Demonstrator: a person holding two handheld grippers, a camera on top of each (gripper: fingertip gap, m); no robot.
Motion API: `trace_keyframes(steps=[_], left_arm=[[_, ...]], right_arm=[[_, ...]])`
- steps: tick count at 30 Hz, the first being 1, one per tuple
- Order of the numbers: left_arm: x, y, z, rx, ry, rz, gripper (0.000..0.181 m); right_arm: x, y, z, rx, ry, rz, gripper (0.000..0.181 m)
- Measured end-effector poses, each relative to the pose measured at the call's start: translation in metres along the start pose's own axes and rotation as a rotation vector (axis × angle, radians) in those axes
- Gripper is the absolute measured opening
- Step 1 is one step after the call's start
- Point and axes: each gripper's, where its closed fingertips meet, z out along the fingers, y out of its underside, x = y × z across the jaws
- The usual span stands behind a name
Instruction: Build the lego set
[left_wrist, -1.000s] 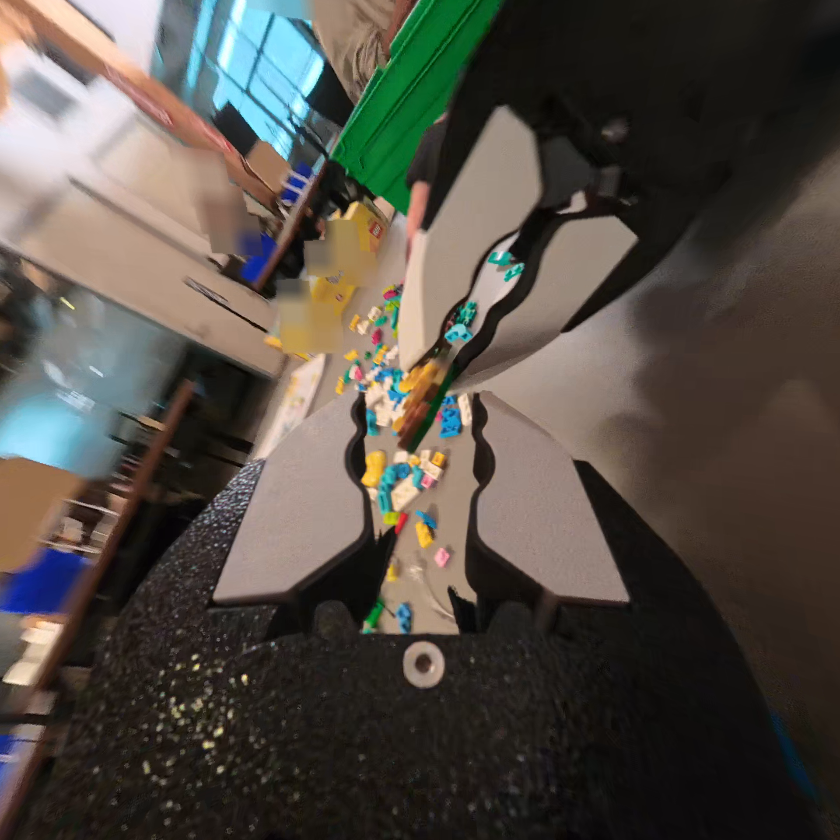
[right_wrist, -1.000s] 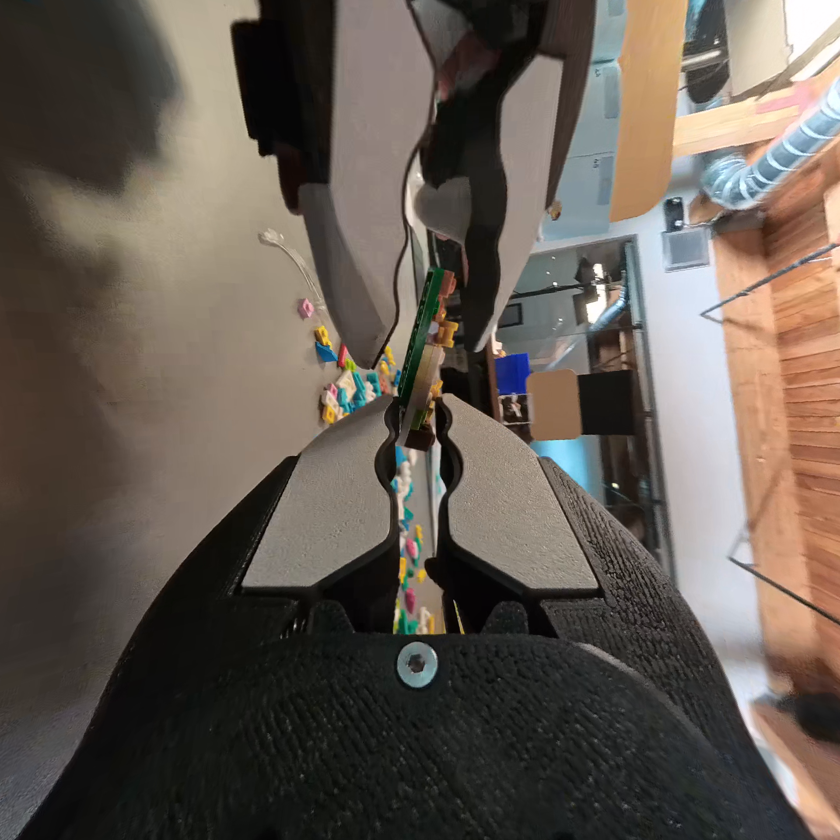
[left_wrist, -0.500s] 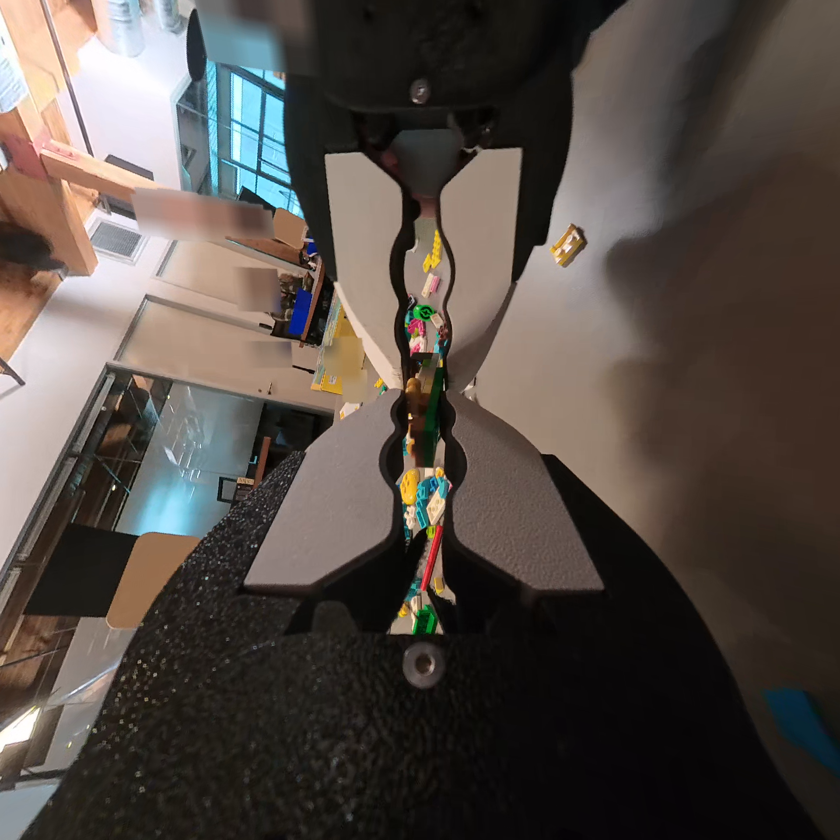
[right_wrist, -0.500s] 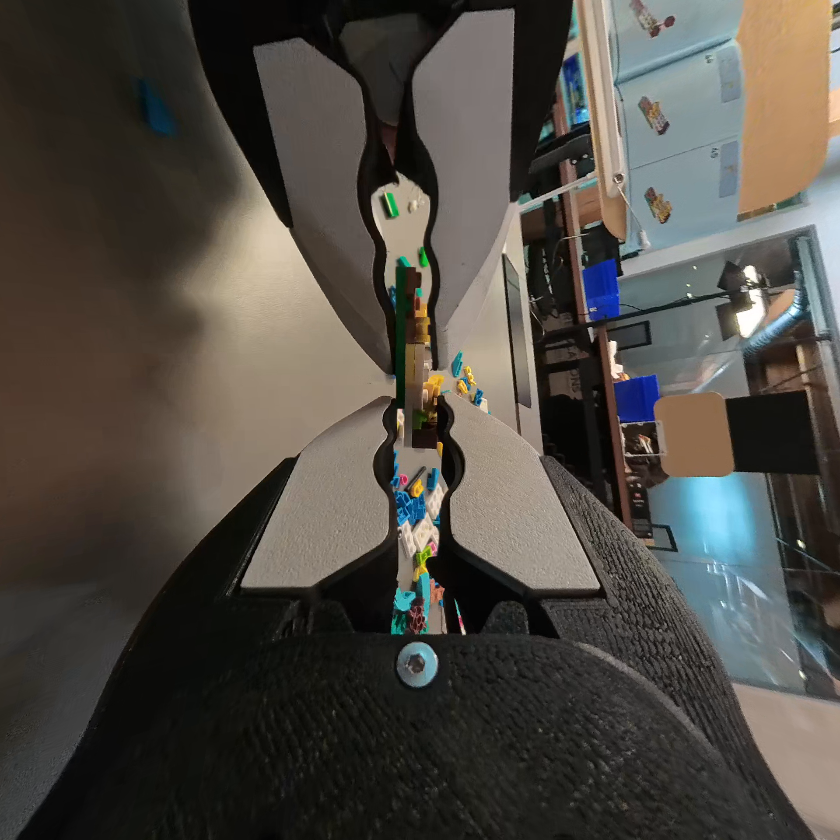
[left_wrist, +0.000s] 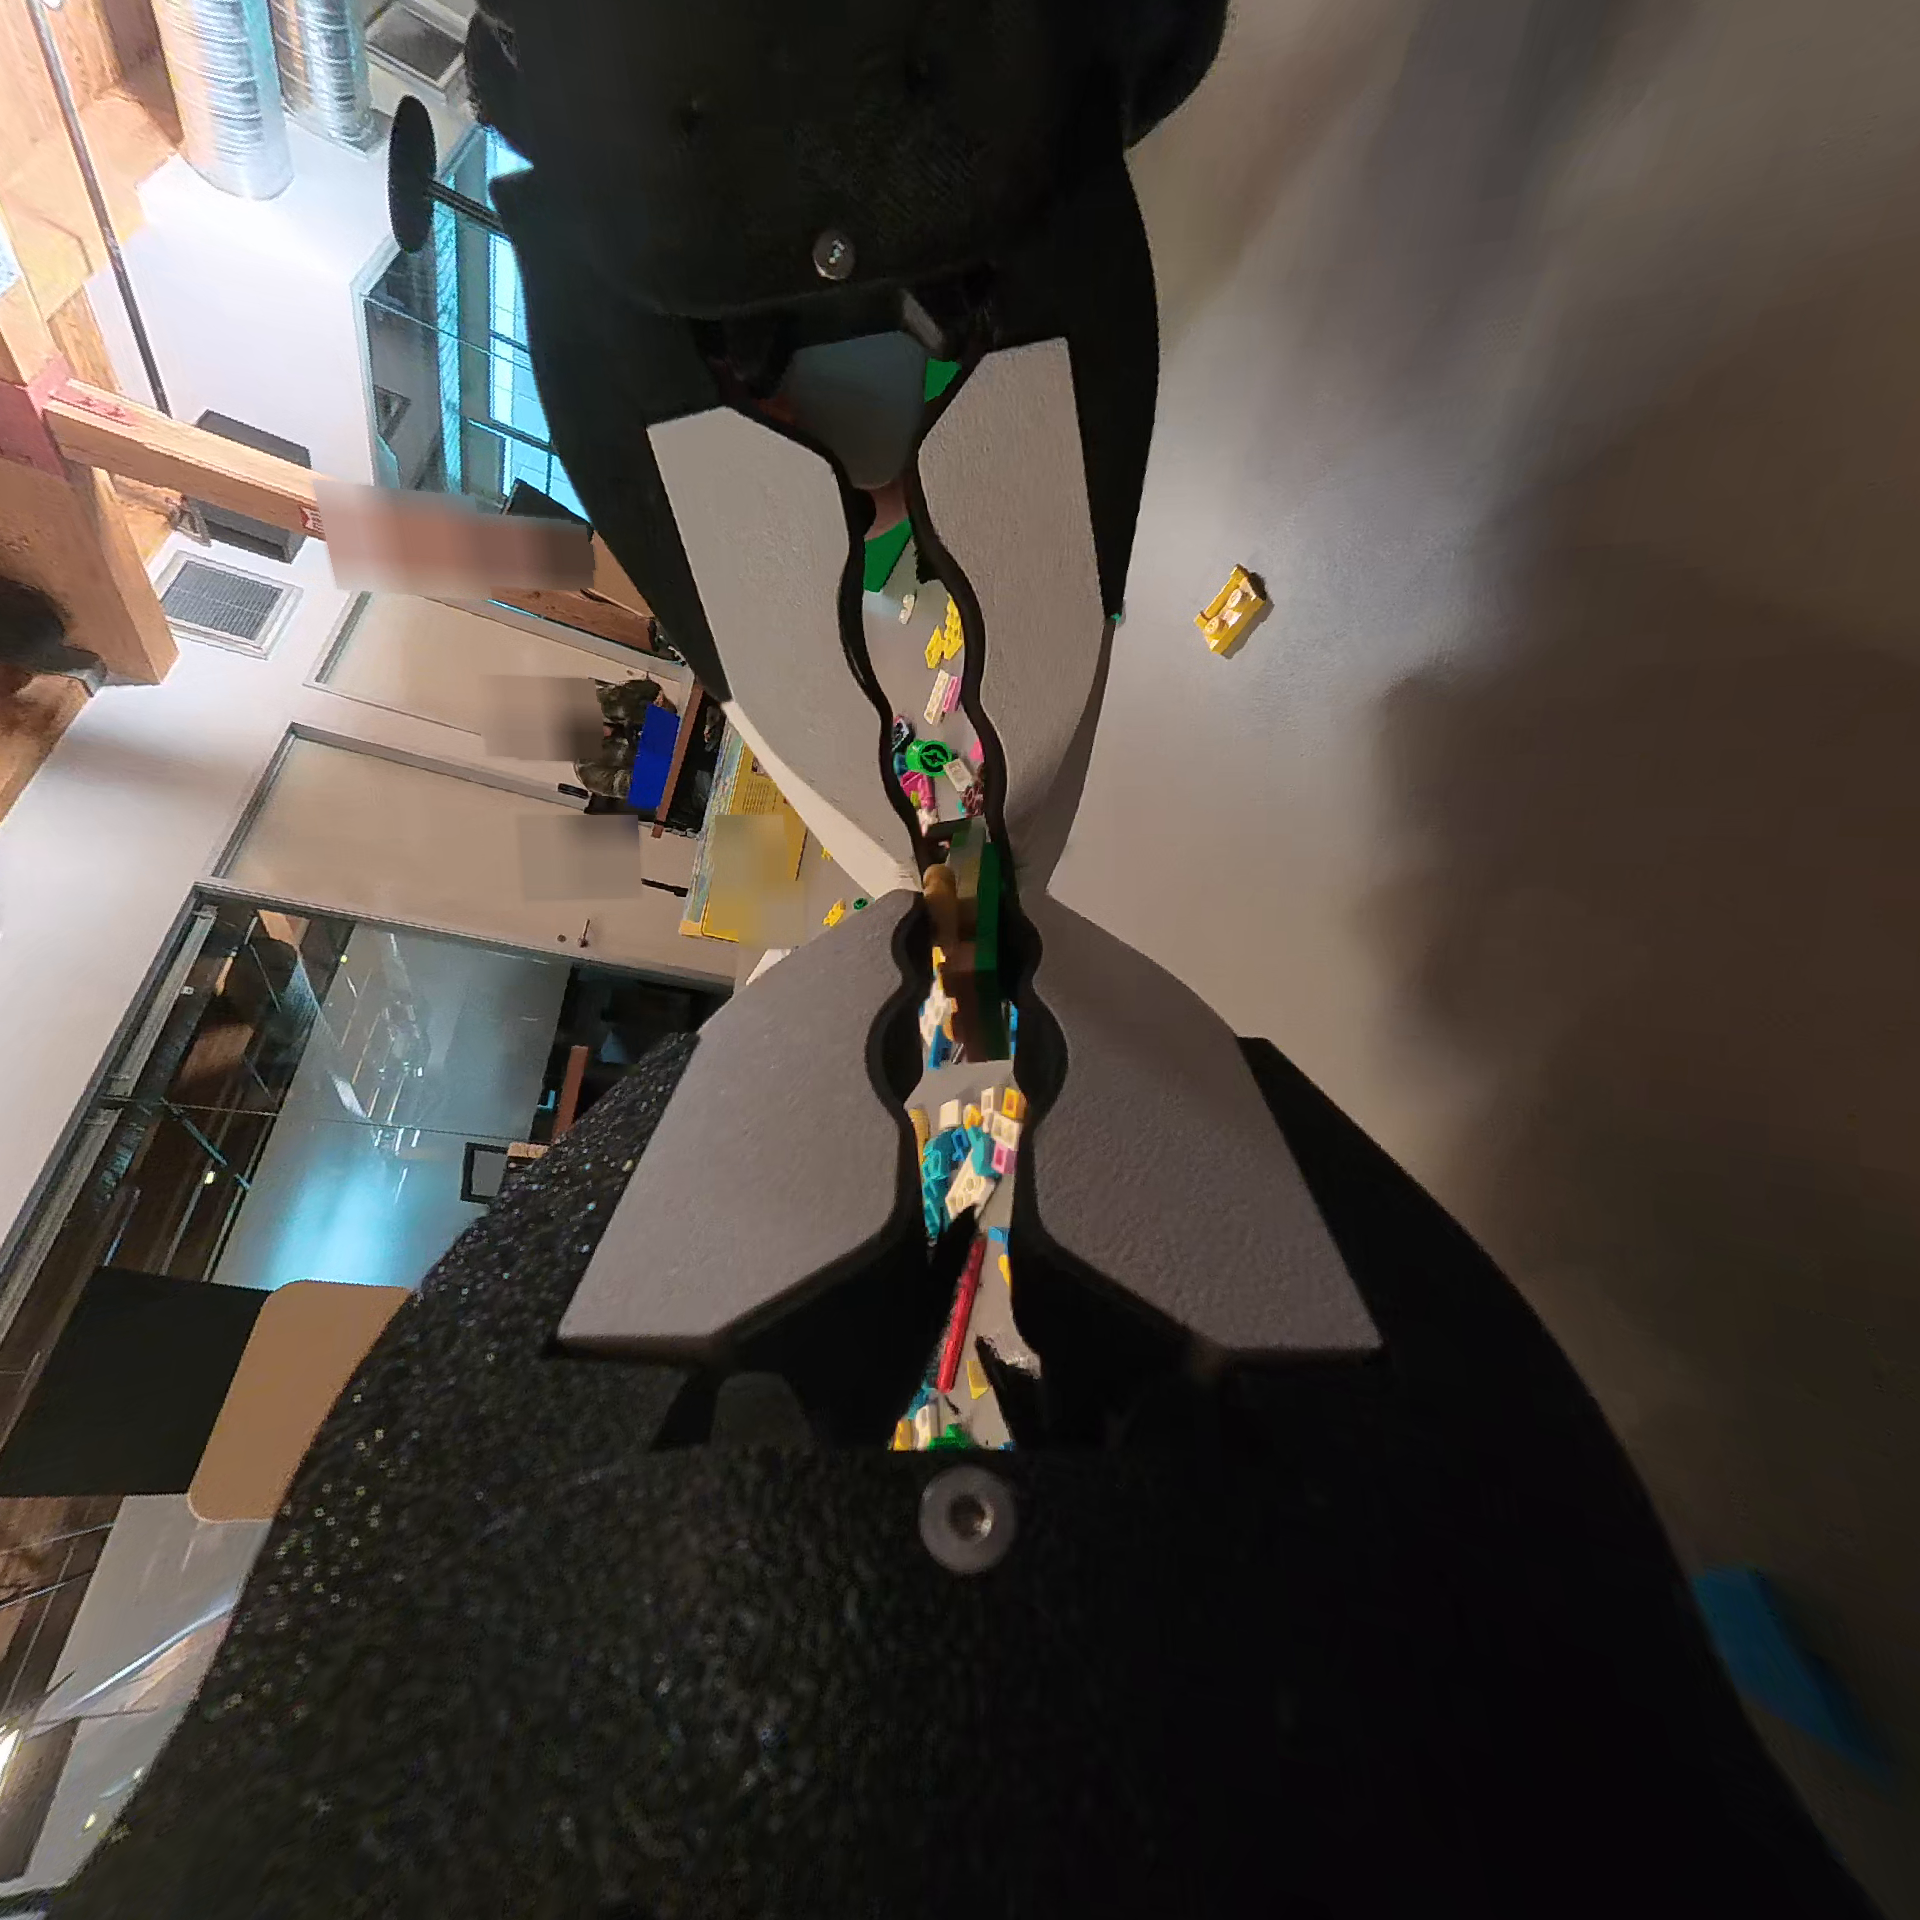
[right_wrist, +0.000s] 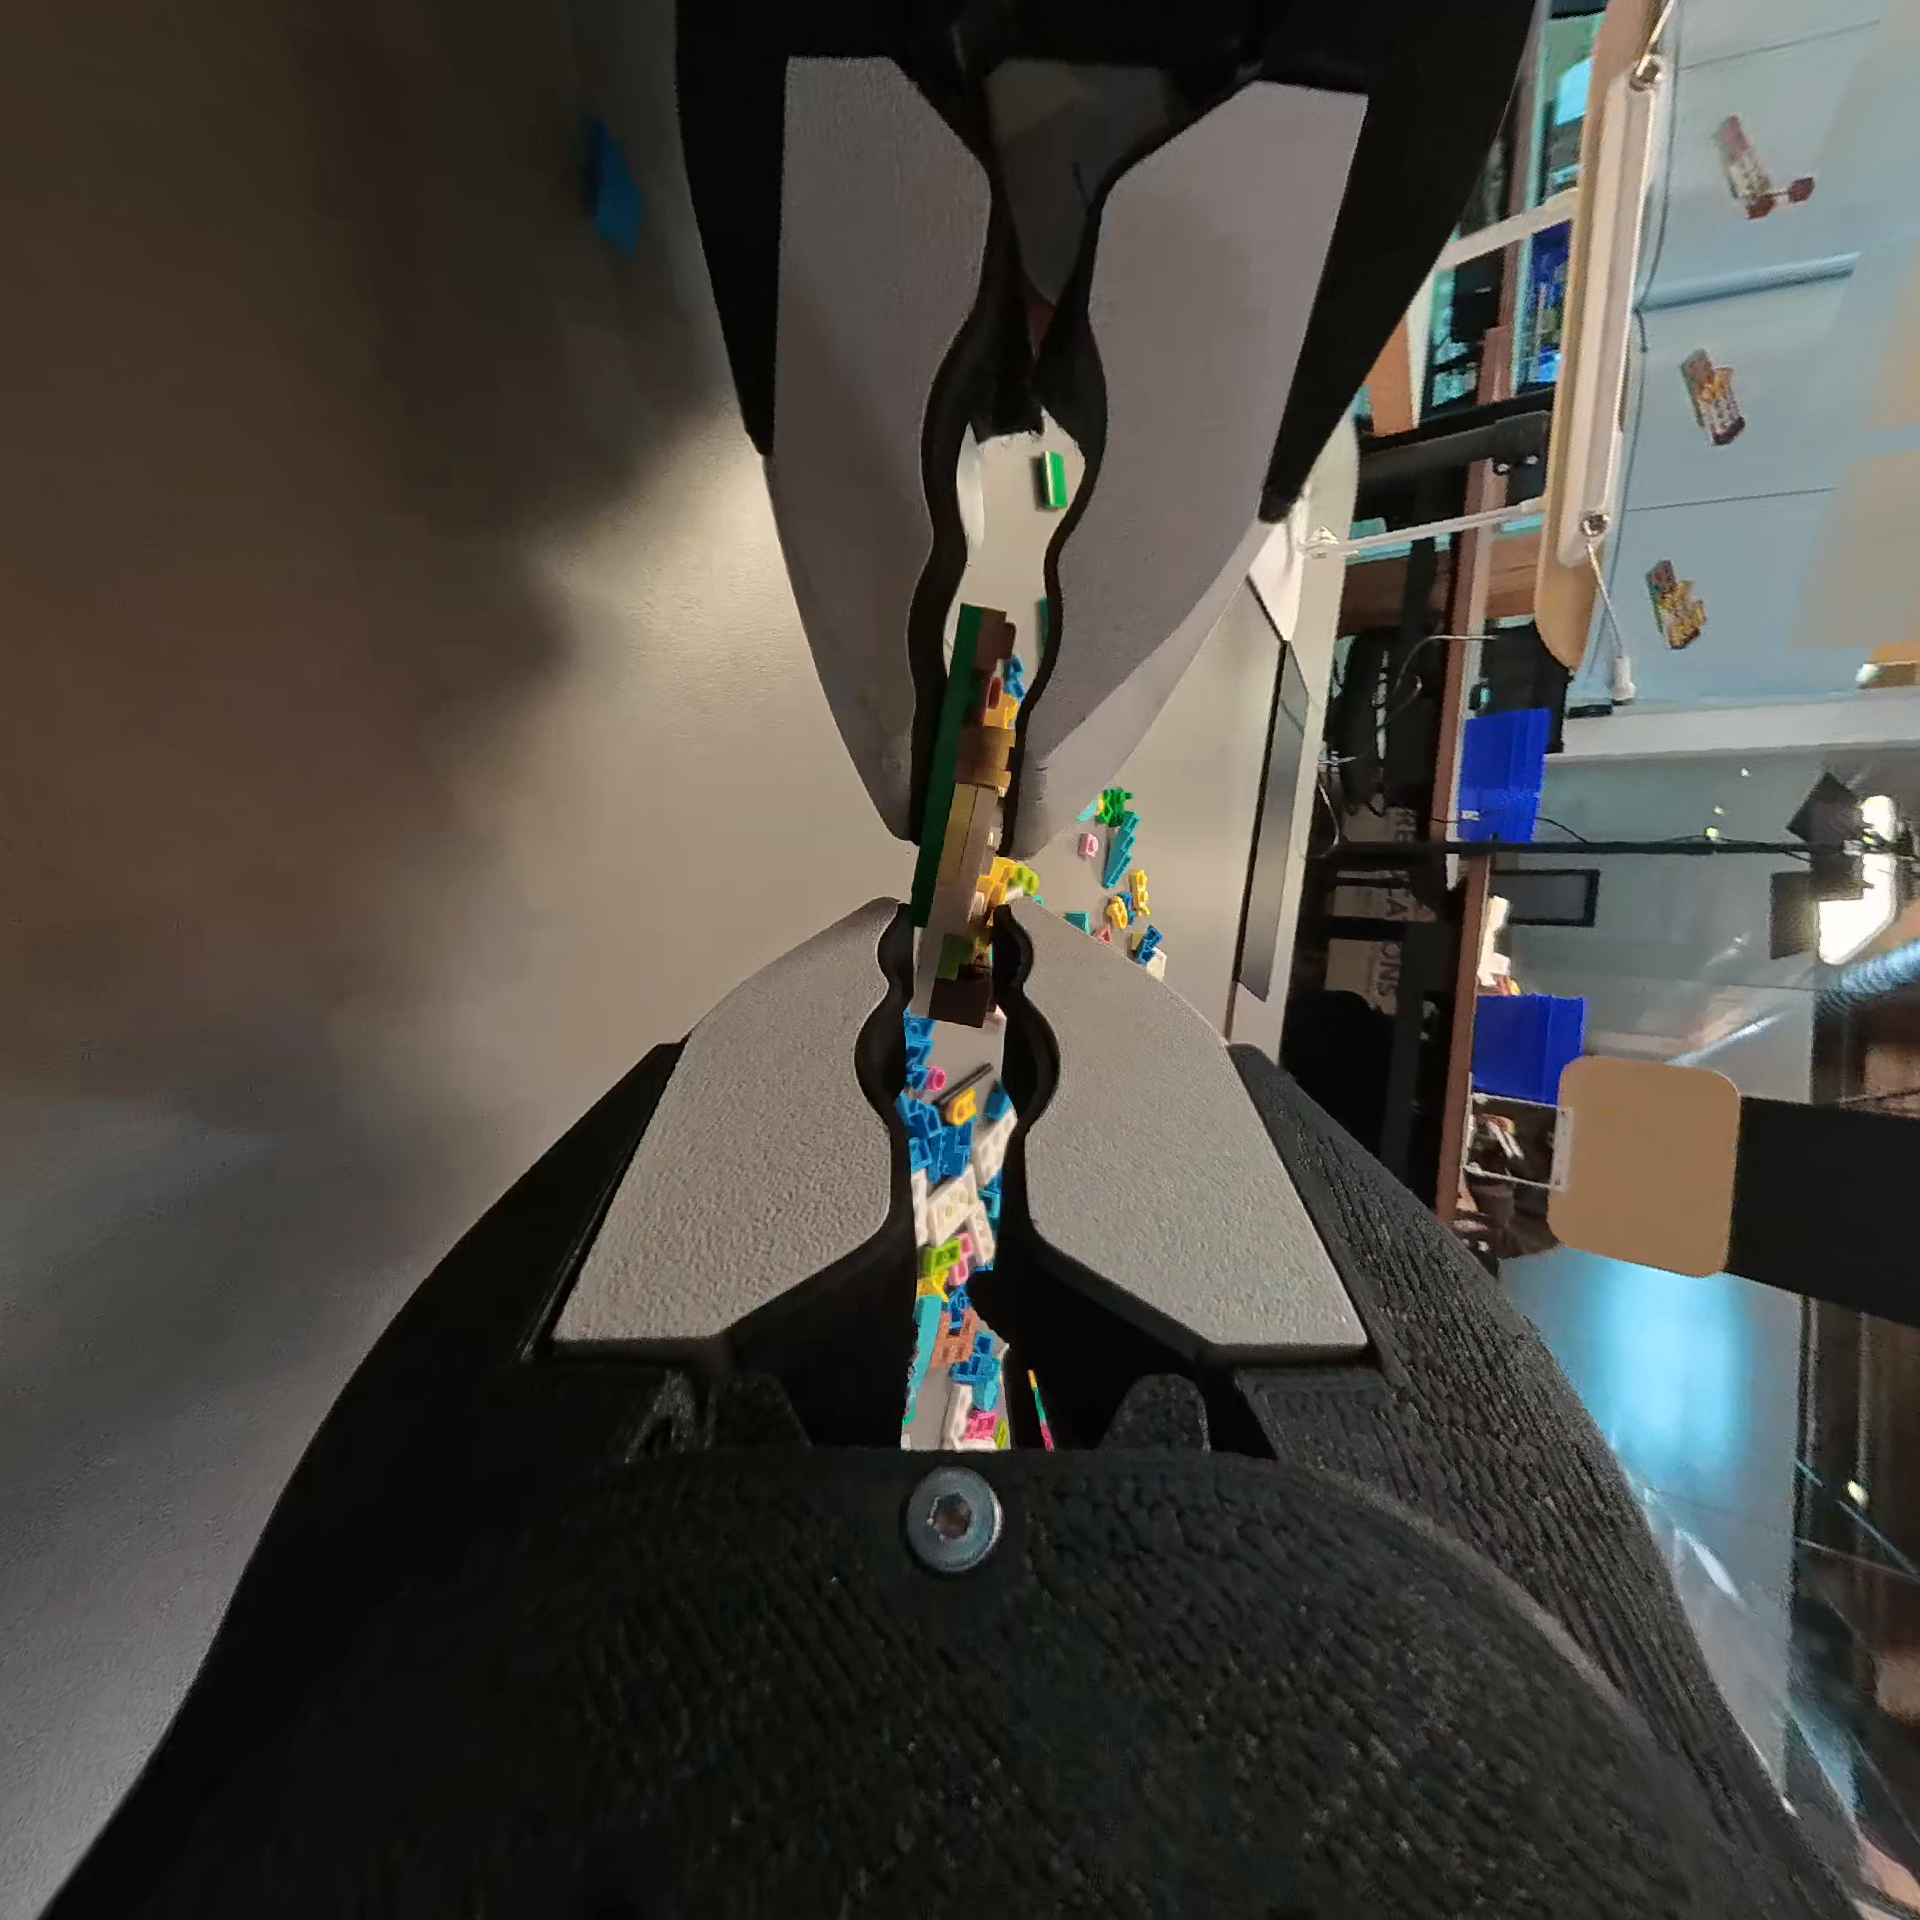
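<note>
Grey bench (left_wrist: 1351, 312) lay below; both grippers' jaws clamped the green-plated brick assembly (right_wrist: 961, 810) mid-frame, where uneven squeezing could snap layers apart

Two grippers, left gripper (left_wrist: 966, 935) and right gripper (right_wrist: 951, 914); one partly built lego model (right_wrist: 961, 810); many loose bricks (right_wrist: 951, 1174), too many to count

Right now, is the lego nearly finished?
Not yet. A few rows of brown, tan and yellow bricks already sit on the green plate. Both the left hand-held gripper and right hand-held gripper pinch it. Many loose bricks still lie on the table.
</note>
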Motion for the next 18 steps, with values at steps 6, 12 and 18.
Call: trace_keyframes(steps=[6, 12, 18], left_arm=[[-0.0025, 0.0007, -0.0014, 0.019, 0.011, -0.077, 0.012], [-0.0016, 0.0017, -0.002, 0.009, 0.004, -0.037, 0.012], [-0.0052, -0.0013, -0.0045, 0.02, -0.032, 0.006, 0.011]], right_arm=[[0.0026, -0.0014, 0.0006, 0.015, -0.02, 0.11, 0.014], [0.0032, -0.0028, 0.002, 0.025, -0.011, 0.13, 0.017], [0.0077, -0.0052, -0.0002, 0.015, 0.048, 0.056, 0.016]])
